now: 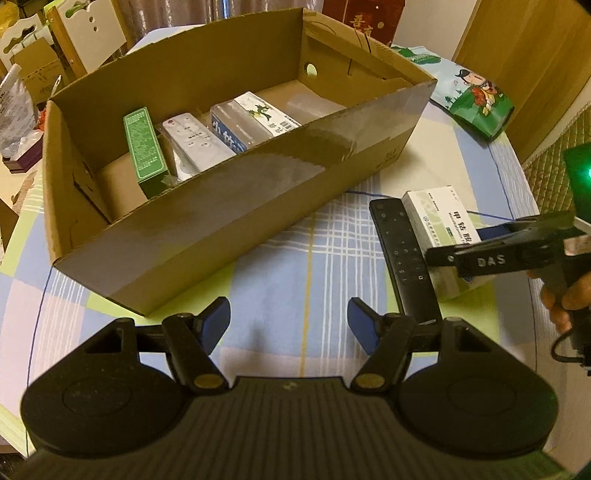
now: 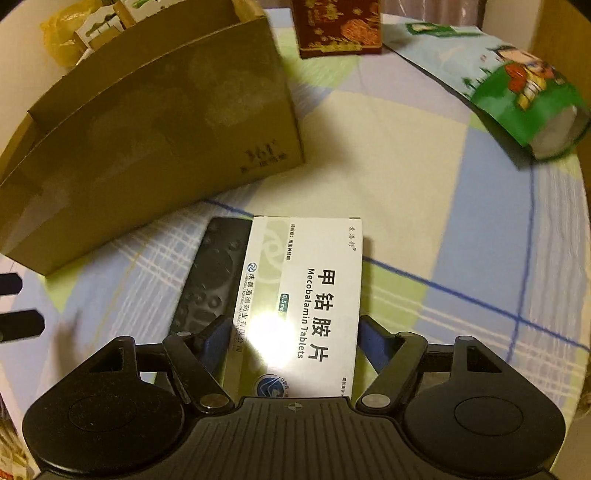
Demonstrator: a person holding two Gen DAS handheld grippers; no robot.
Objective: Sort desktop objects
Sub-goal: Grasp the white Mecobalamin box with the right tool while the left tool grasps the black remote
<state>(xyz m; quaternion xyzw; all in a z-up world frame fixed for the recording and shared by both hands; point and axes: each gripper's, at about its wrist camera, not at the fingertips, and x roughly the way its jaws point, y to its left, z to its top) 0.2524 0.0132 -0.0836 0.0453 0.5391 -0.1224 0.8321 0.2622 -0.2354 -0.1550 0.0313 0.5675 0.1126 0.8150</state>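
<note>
A cardboard box stands on the table and holds a green box, a white remote and a clear-wrapped pack. My left gripper is open and empty above the tablecloth in front of the box. A white medicine box lies beside a black remote. My right gripper has its fingers on both sides of the medicine box; the right finger stands a little off it, and I cannot tell whether it grips. It also shows in the left wrist view.
The cardboard box stands left of the medicine box. A green cartoon snack bag lies at the far right, also in the left wrist view. A dark red box stands at the table's far edge. Chairs and clutter stand beyond the table's left side.
</note>
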